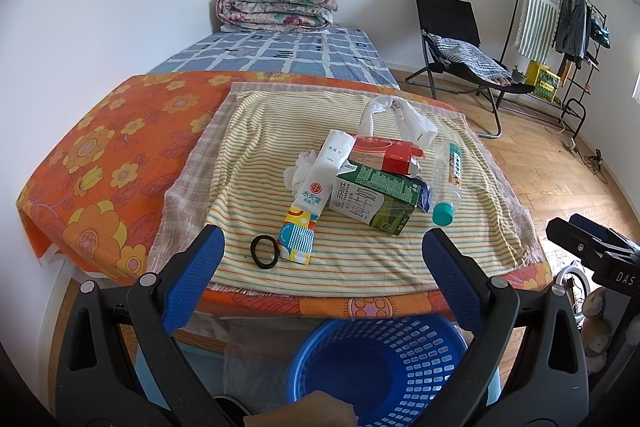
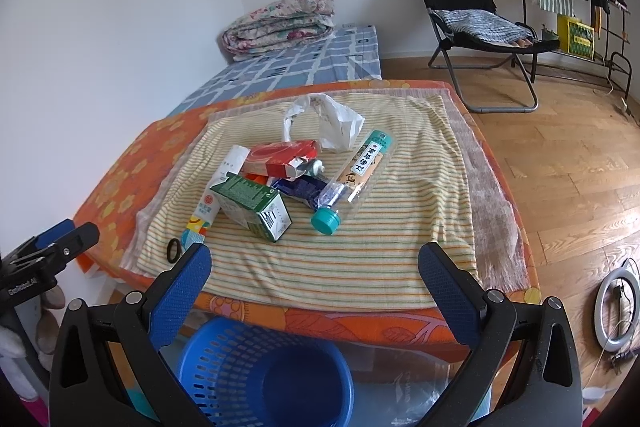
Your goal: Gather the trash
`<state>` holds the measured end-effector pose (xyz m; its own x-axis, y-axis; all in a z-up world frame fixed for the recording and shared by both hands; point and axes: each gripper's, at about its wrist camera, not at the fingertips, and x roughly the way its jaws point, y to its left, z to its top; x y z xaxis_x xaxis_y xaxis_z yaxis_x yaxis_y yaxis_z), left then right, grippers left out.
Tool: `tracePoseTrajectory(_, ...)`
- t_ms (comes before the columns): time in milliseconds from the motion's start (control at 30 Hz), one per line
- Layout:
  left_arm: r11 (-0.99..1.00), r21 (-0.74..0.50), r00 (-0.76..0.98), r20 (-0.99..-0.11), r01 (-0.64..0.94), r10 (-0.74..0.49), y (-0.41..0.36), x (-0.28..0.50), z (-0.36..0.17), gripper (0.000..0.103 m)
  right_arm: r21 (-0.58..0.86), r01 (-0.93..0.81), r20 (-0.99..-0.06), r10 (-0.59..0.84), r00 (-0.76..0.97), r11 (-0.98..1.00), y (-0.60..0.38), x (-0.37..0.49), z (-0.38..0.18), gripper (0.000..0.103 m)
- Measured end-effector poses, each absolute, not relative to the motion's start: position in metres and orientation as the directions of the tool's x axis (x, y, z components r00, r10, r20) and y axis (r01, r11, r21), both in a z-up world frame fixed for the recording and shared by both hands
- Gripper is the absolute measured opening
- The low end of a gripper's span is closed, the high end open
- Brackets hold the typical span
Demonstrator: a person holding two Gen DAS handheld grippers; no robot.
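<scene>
A heap of trash lies on a striped cloth point(image 1: 280, 131) on the bed: a green milk carton point(image 1: 374, 201) point(image 2: 254, 205), a red box point(image 1: 380, 153) point(image 2: 280, 159), a clear bottle with a teal cap point(image 1: 446, 183) point(image 2: 352, 183), a white tube pack point(image 1: 316, 187) point(image 2: 210, 199), crumpled white paper point(image 1: 396, 119) point(image 2: 324, 121) and a black ring point(image 1: 264, 251) point(image 2: 173, 251). A blue basket point(image 1: 380, 371) point(image 2: 260, 375) stands on the floor below the bed edge. My left gripper point(image 1: 320, 255) and right gripper point(image 2: 316, 267) are open and empty, above the basket, short of the heap.
The bed has an orange flowered cover point(image 1: 104, 155) and a folded quilt point(image 1: 276, 7) at its far end. A black folding chair point(image 1: 460, 43) and a clothes rack point(image 1: 560, 27) stand on the wooden floor to the right. A ring light point(image 2: 616, 307) lies on the floor.
</scene>
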<state>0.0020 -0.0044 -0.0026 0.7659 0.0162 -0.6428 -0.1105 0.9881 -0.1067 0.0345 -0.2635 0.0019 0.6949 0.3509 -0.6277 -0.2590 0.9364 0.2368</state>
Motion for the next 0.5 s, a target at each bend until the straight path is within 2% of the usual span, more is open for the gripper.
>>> tracePoseTrajectory(500,0.988,-0.105,0.765,-0.644,-0.111,0.017,-0.0054,0.0021,-0.0037,0.101,0.262,-0.265,-0.635,0.373,0.677,0.928,-0.2615,0.0367,0.0024,0.102)
